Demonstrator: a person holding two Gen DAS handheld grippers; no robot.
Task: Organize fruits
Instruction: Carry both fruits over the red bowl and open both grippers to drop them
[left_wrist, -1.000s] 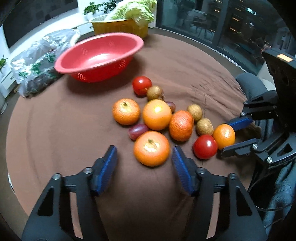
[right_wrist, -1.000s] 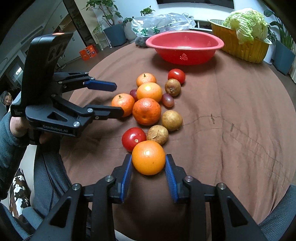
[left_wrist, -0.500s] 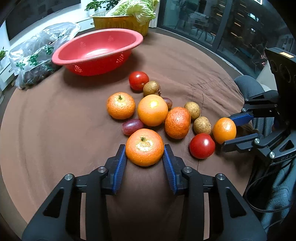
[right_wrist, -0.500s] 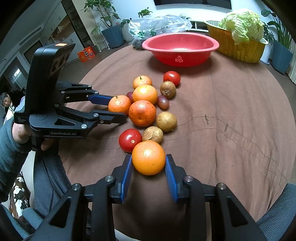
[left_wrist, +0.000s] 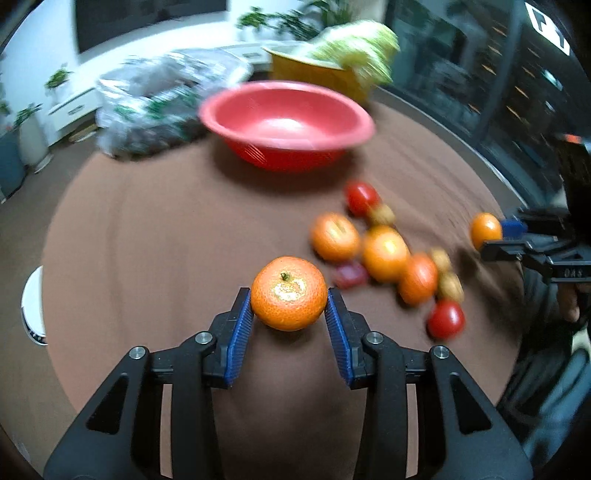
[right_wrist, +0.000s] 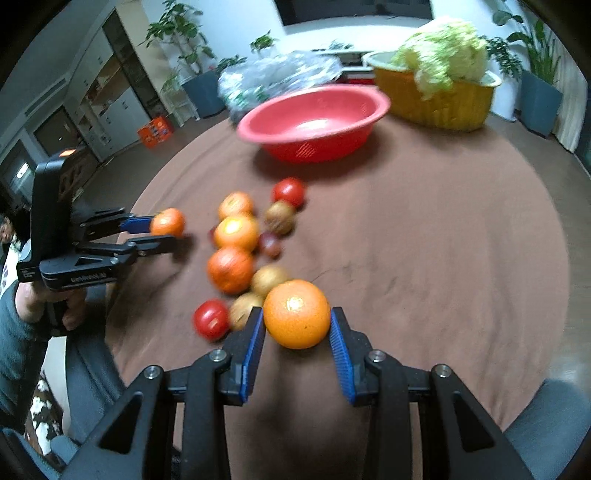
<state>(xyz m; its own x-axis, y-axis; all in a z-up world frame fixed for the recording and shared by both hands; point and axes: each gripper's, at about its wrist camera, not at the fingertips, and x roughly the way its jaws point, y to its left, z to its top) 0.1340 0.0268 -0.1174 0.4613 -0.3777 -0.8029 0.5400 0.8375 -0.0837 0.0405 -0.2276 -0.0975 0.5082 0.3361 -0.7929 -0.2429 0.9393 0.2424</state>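
Observation:
My left gripper (left_wrist: 289, 304) is shut on a stemmed orange (left_wrist: 289, 293), held above the brown cloth. In the right wrist view the same left gripper (right_wrist: 168, 230) shows at the left with that orange (right_wrist: 168, 222). My right gripper (right_wrist: 297, 325) is shut on a smooth orange (right_wrist: 296, 314), also lifted. From the left wrist view the right gripper (left_wrist: 493, 234) shows at the right edge with its orange (left_wrist: 485, 230). Several oranges (right_wrist: 236, 232), tomatoes (right_wrist: 211, 319), brown fruits (right_wrist: 279, 218) and a purple fruit (right_wrist: 269, 244) lie clustered on the cloth. A red bowl (right_wrist: 314, 110) stands empty behind them.
The round table (right_wrist: 443, 240) wears a brown cloth. At the back stand a yellow basket (right_wrist: 443, 99) with a cabbage (right_wrist: 443, 51) and a plastic bag (right_wrist: 273, 72). A person's hand (right_wrist: 48, 299) holds the left gripper. A white object (left_wrist: 32, 306) sits at the table's left edge.
The left gripper closed on the stemmed orange, then lifted it away to the left of the pile. The right gripper, still shut on its orange, rose and drew away from the pile.

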